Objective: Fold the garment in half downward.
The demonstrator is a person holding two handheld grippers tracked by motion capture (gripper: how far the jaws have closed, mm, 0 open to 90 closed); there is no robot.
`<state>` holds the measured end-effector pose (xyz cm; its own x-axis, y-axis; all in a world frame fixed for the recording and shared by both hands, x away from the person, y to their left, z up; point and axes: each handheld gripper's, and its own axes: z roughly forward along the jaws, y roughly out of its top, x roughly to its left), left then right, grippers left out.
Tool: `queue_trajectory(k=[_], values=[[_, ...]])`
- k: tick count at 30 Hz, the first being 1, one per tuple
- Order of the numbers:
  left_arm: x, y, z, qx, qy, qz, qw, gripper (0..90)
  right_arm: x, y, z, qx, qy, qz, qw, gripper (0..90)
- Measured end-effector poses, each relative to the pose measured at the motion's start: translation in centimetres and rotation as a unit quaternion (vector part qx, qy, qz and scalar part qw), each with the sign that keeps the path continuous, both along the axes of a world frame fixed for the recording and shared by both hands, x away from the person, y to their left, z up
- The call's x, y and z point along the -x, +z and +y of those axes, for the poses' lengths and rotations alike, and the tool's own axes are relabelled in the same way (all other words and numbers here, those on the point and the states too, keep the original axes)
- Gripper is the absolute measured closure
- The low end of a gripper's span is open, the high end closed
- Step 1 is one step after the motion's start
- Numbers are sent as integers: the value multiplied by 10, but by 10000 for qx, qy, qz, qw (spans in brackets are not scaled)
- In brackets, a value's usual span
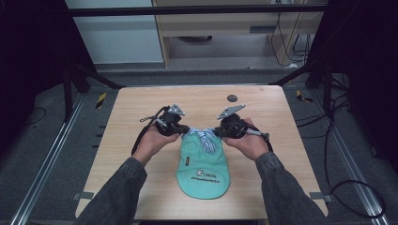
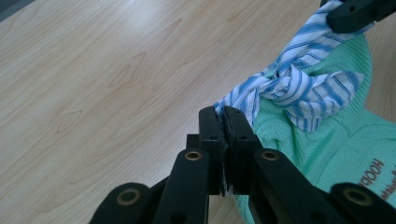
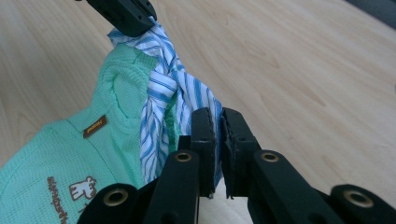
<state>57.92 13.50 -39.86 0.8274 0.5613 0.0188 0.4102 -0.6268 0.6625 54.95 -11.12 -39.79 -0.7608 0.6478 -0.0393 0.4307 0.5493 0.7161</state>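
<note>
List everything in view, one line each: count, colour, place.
Garment: one, mint green with printed lettering, near middle of the table, its far end lifted.
Striped collar: one, blue and white, far end of the garment, stretched between the two grippers.
Brown tag: one, on the garment below the collar.
Round disc: one, dark, far part of the table, right of centre.
Table: one, light wood.
Left gripper: one, black, jaws shut on the collar's left end.
Right gripper: one, black, jaws shut on the collar's right end.
Sleeves: two, dark grey, entering from the bottom.
</note>
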Motion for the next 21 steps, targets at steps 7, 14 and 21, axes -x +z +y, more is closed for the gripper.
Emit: queue_trajectory(k=[7, 14, 21], values=[[-5, 3, -3, -37, -45, -57, 10000, 871, -5, 0, -4, -64, -40, 0, 10000, 842], [1, 9, -5, -55, -87, -191, 9998, 871, -4, 4, -7, 8, -35, -95, 9999, 842], [3, 16, -9, -124, -110, -311, 9994, 871, -2, 8, -7, 131, -1, -160, 9998, 841]])
